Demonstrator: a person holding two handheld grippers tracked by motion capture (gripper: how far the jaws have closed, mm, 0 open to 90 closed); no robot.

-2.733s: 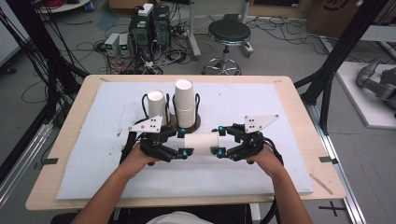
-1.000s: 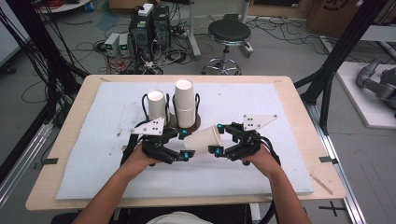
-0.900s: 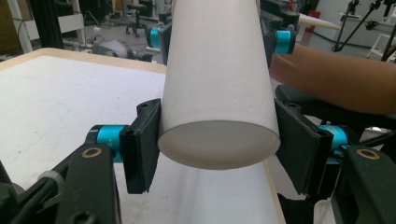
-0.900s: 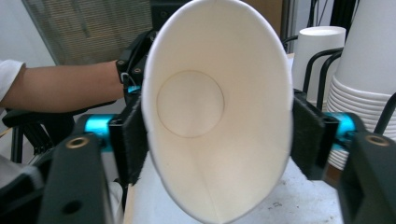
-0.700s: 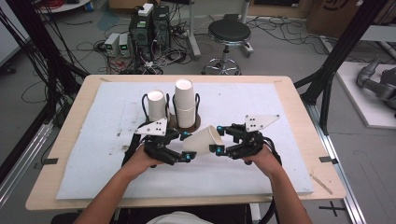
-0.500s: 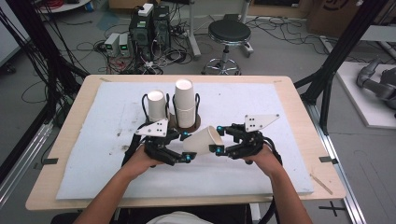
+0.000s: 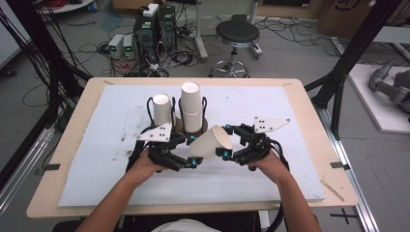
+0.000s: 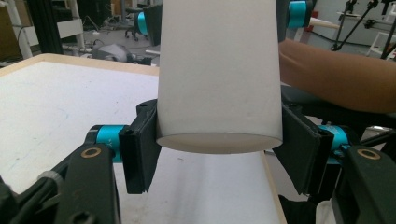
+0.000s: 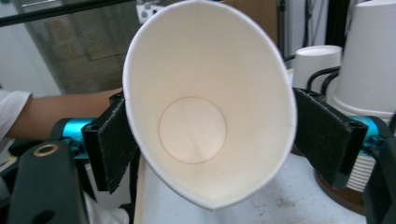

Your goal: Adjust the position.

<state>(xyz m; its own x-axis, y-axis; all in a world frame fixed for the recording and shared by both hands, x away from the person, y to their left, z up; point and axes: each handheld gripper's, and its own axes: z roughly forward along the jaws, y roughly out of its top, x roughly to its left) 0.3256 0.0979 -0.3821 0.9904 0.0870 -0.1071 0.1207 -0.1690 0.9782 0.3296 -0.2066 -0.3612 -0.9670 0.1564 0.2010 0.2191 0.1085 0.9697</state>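
Note:
A white paper cup (image 7: 210,142) lies on its side in the air over the mat, held between both grippers. My left gripper (image 7: 193,151) is shut on its base end; in the left gripper view both pads (image 8: 142,149) press the cup (image 8: 219,70). My right gripper (image 7: 226,141) grips the mouth end. In the right gripper view the rim of the cup (image 9: 192,130) is squashed into an oval between the pads (image 9: 114,144). The right jaws have just been opening, with the rim still touching both pads.
A tall stack of white cups (image 7: 191,108) and a single upturned cup (image 7: 162,108) stand in black wire holders just beyond the grippers. A white mat (image 7: 96,159) covers the wooden table (image 7: 309,96). Bare mat lies left, right and near.
Since the earliest frame the cup has tipped from level, so that its open mouth now faces up and to the right. Over the last second both hands have stayed in place.

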